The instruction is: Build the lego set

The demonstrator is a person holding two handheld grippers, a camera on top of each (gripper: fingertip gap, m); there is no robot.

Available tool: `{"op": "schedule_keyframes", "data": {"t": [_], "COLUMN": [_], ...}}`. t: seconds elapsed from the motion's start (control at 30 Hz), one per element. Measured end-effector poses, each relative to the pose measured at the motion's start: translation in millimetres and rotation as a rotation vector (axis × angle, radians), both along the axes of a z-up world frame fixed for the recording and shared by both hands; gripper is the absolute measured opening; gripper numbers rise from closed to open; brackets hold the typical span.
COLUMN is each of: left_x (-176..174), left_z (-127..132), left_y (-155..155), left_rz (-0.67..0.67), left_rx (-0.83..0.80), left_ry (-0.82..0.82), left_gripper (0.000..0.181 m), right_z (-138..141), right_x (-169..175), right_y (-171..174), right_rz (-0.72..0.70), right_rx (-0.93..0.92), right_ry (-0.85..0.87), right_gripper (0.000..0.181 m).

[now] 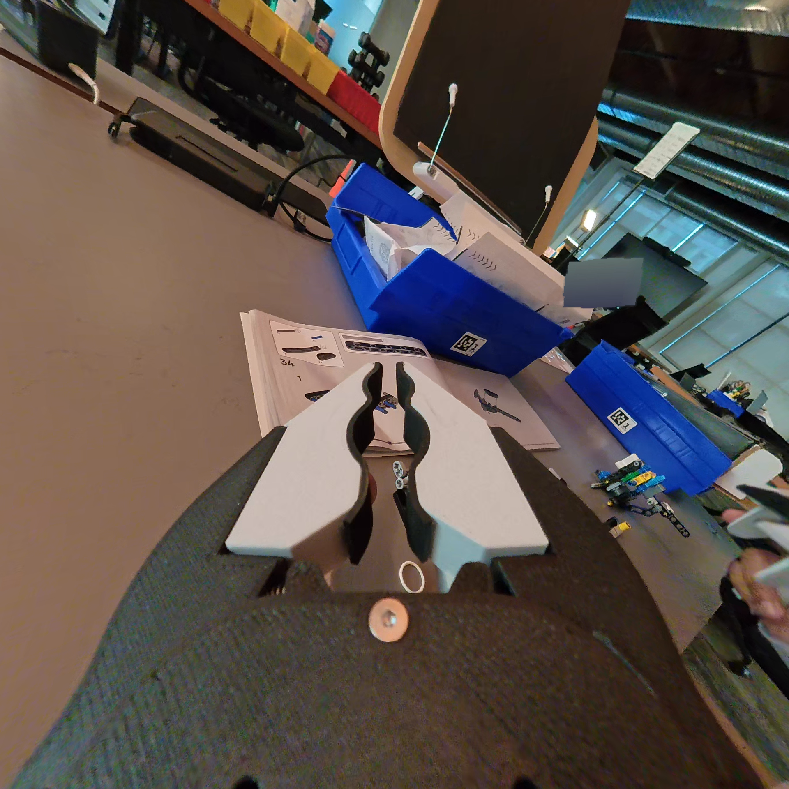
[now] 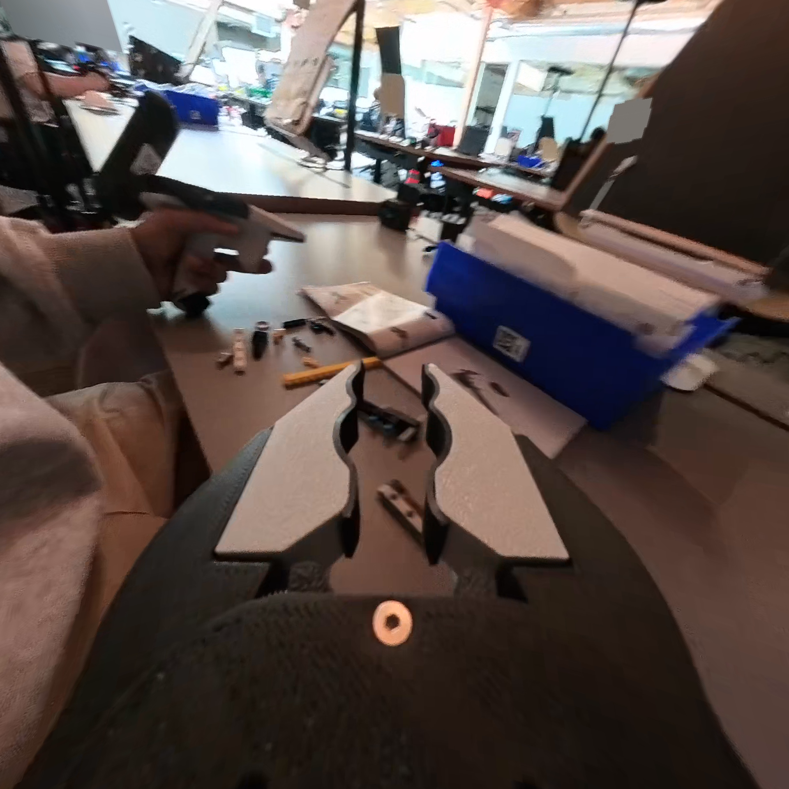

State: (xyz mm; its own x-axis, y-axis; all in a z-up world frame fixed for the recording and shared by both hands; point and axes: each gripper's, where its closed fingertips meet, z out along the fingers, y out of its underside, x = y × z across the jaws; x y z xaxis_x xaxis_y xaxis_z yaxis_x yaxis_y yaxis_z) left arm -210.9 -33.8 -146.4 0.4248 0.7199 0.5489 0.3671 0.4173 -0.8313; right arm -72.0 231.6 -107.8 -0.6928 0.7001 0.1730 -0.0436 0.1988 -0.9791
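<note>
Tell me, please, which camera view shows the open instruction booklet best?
The left wrist view: the instruction booklet lies sharp and close beyond the left tool, its drawings clear, though the fingers cover some. In the right wrist view it is smaller, farther away and blurred by motion, beside the blue bin.

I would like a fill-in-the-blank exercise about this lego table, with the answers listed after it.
1. The bins on the table are ____ in colour.
2. The instruction booklet lies ____ on the table.
3. The left gripper holds ____ between its jaws.
4. In the right wrist view, the long loose beam beyond the right gripper is ____.

Answers: blue; open; nothing; yellow
</note>
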Motion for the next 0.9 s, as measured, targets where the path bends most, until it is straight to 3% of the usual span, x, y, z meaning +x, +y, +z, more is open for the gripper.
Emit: {"op": "schedule_keyframes", "data": {"t": [0.13,0.27,0.63,0.9], "left_x": [1,1,2,3], "left_z": [0,0,0,-1], "left_y": [1,3,7,8], "left_rz": [-0.003,-0.006,-0.017,-0.023], "left_rx": [-0.012,-0.028,-0.031,-0.024], "left_ry": [0.004,0.008,0.007,-0.001], "left_gripper": [0.002,0.002,0.003,0.003], "right_z": [-48,-82,-84,-86], "right_x": [11,11,3,4], "right_y": [-60,-74,-61,-62], "right_rz": [0.140,0.123,0.104,0.098], "right_rx": [0.042,0.141,-0.012,0.007], "right_ry": [-0.281,-0.383,-0.528,-0.520], "right_gripper": [0.061,0.066,0.066,0.065]}}
